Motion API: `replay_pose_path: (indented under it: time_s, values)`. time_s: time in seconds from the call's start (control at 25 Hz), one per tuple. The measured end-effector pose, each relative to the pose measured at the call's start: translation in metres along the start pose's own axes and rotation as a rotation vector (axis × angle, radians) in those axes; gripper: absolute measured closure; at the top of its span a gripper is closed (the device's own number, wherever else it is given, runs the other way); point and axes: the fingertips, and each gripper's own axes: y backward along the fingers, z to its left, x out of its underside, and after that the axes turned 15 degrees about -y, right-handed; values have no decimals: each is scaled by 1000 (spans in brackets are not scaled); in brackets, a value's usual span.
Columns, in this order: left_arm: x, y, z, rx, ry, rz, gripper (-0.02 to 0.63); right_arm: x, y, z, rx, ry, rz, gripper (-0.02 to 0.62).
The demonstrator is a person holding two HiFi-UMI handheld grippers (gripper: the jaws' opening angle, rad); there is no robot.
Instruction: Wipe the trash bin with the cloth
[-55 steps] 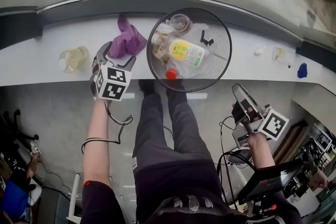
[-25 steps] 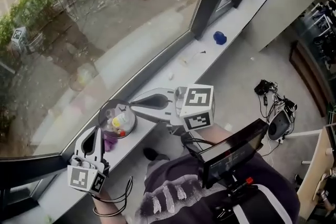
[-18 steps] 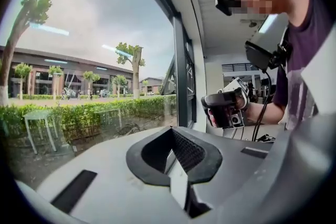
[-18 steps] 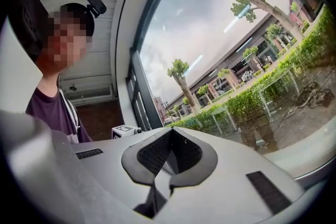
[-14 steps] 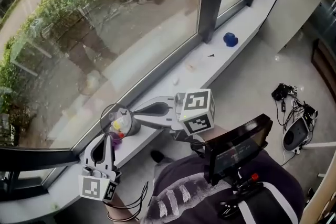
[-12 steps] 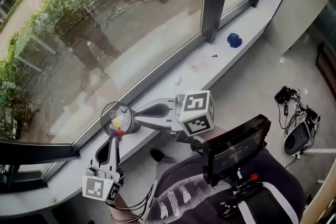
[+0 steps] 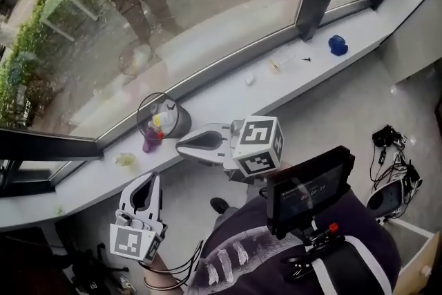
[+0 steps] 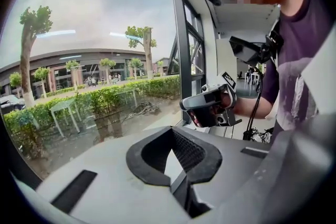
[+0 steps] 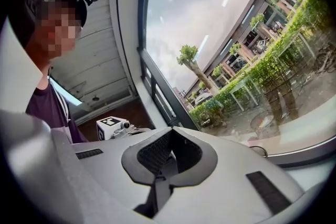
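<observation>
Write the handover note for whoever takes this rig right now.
Tools: the left tool is shut and empty, held low below the sill. The right tool is shut and empty, pointing toward the bin.
Things: the black wire-mesh trash bin, with rubbish inside, stands on the grey windowsill. The purple cloth lies beside it.
Done: no wiping evident; cloth not in hand.
Left: pick up the cloth, wipe the bin.

Office-like room; tall window point(image 7: 173, 17) over a long sill point(image 7: 224, 97); cables point(image 7: 391, 140) on the floor point(image 7: 324, 117).
</observation>
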Motion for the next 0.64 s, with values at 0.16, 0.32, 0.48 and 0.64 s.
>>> replay_pose_path:
  time_s: [0.16,0.32,0.48,0.64]
  values:
    - [17,28,-2,-40,24,-3,609,20,-18,15,-6,-4,13,596]
    - [39,76,-11,-48,90,-70,609,60,-40,42,15,10,46,597]
    - [53,150,-9,-4,216,-224,609,104,-74,84,48,42,57,597]
    - [84,218,-22,25,193,-215,609,161,-100,140,81,57,55,597]
